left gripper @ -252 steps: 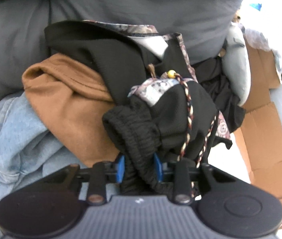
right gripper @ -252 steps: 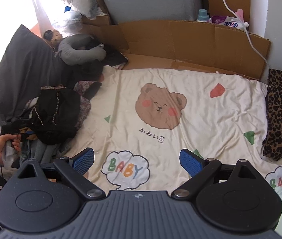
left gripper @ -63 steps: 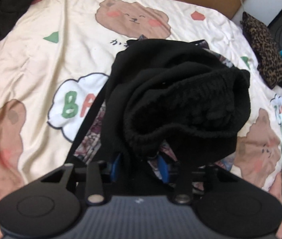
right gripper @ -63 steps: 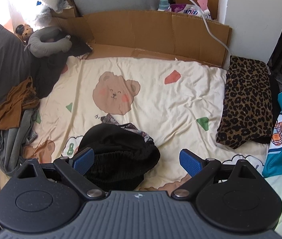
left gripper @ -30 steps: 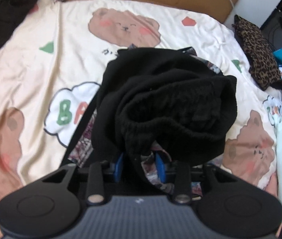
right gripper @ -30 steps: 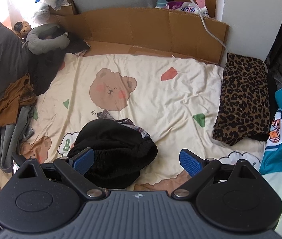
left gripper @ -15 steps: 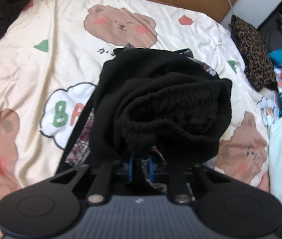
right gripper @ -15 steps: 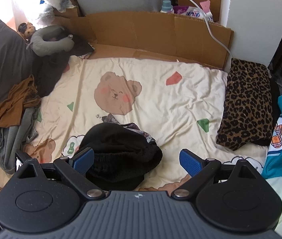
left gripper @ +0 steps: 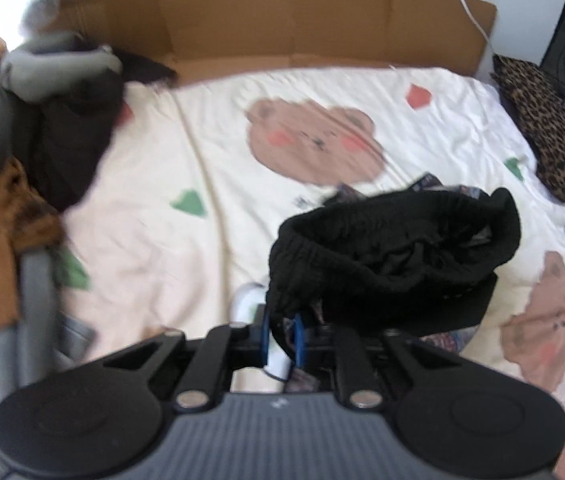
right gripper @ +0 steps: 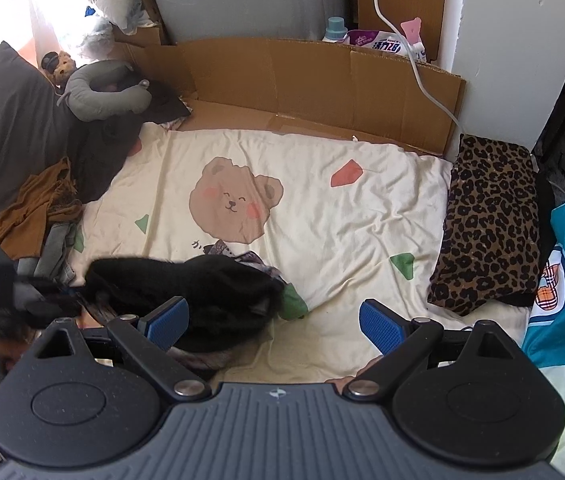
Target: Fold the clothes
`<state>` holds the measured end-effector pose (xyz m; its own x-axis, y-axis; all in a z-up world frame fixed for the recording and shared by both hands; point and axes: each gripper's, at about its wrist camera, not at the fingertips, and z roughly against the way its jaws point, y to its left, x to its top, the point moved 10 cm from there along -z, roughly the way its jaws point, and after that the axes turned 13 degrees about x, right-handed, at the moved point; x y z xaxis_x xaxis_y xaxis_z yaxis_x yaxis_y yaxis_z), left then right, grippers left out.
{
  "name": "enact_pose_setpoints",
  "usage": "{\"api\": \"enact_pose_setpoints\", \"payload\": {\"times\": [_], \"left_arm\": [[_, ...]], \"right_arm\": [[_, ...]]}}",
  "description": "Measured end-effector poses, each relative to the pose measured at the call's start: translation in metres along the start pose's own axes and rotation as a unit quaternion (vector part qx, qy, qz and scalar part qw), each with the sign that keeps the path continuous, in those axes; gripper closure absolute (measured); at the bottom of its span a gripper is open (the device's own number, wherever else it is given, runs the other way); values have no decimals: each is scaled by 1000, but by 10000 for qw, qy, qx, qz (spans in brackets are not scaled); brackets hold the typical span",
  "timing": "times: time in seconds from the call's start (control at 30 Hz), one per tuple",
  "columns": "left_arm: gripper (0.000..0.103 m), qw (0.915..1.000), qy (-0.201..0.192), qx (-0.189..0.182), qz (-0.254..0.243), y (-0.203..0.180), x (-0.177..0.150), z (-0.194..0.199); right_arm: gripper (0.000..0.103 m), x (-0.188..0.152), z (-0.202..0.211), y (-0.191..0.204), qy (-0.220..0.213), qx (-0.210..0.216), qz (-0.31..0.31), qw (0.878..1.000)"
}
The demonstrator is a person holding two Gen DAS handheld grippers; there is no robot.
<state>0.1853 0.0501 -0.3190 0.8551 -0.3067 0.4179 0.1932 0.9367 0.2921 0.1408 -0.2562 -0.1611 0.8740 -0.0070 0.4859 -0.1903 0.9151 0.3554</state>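
Black trousers (left gripper: 394, 256) hang bunched from the left gripper (left gripper: 282, 332), whose blue pads are clamped on the waistband edge, with the rest slumped on the bear-print sheet (left gripper: 210, 184). The right gripper (right gripper: 272, 324) hovers nearby with its jaws wide apart and nothing between them. To do this well, I'd say it should pinch the opposite side of the waistband so the cloth can be spread flat on the sheet before folding, clear of the leopard-print cloth (right gripper: 490, 220) beyond.
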Motion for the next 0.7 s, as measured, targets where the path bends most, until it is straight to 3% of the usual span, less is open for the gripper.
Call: {"api": "enact_pose_setpoints", "payload": {"times": [0.23, 0.47, 0.7], "left_arm": [[90, 9987, -191, 334, -329, 41, 29, 6], [91, 9956, -398, 483, -699, 60, 81, 3], [91, 9878, -391, 707, -1328, 73, 115, -24]], "right_arm": [[8, 5, -5, 5, 46, -4, 40, 10000], [8, 24, -27, 19, 143, 76, 169, 9997], [8, 41, -51, 26, 263, 72, 249, 9993]]}}
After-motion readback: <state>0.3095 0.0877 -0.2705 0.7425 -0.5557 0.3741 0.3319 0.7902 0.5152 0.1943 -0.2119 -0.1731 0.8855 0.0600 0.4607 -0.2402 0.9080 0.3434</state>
